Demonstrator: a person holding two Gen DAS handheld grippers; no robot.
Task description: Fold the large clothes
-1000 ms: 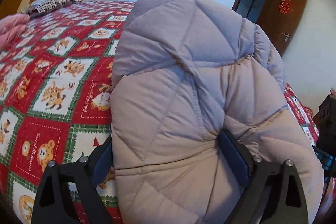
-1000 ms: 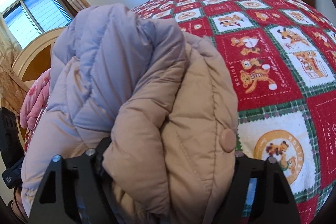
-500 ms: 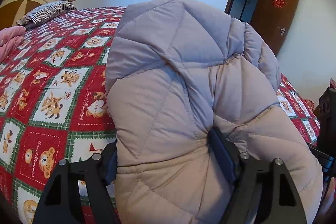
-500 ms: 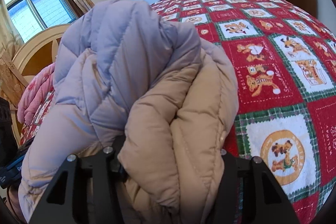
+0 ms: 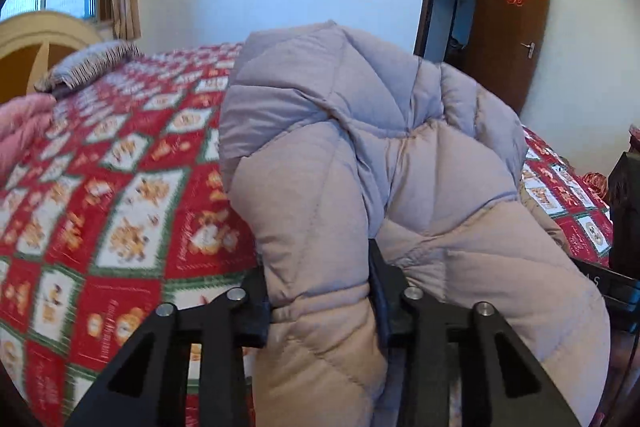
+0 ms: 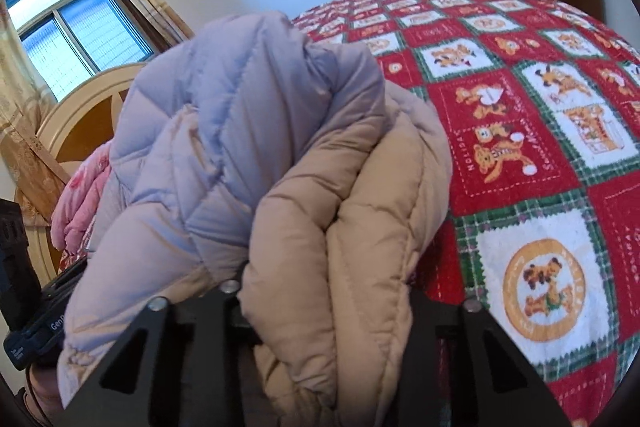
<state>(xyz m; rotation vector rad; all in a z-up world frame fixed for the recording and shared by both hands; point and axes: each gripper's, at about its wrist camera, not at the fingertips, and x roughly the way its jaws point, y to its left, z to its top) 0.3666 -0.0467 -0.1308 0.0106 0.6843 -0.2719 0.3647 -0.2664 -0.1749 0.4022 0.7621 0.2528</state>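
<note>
A puffy quilted jacket [image 5: 360,155], beige outside and lilac-grey inside, is bunched and held up above the bed. My left gripper [image 5: 320,299] is shut on a thick fold of it. In the right wrist view the same jacket [image 6: 280,147] hangs in folded layers, and my right gripper [image 6: 328,307] is shut on its beige folds. The fingertips of both grippers are largely buried in the fabric. The jacket's lower part is hidden below both views.
The bed carries a red, green and white teddy-bear quilt [image 5: 120,187] [image 6: 540,147]. A striped pillow [image 5: 88,63] and pink bedding [image 5: 20,131] lie near the headboard [image 6: 80,123]. A brown door [image 5: 516,23] stands open at the far right. A window [image 6: 72,35] is beyond the headboard.
Both grippers have closed tighter on the jacket and lifted it; the views tilt up, showing more wall, door and window. The jacket bunches narrower between the fingers.
</note>
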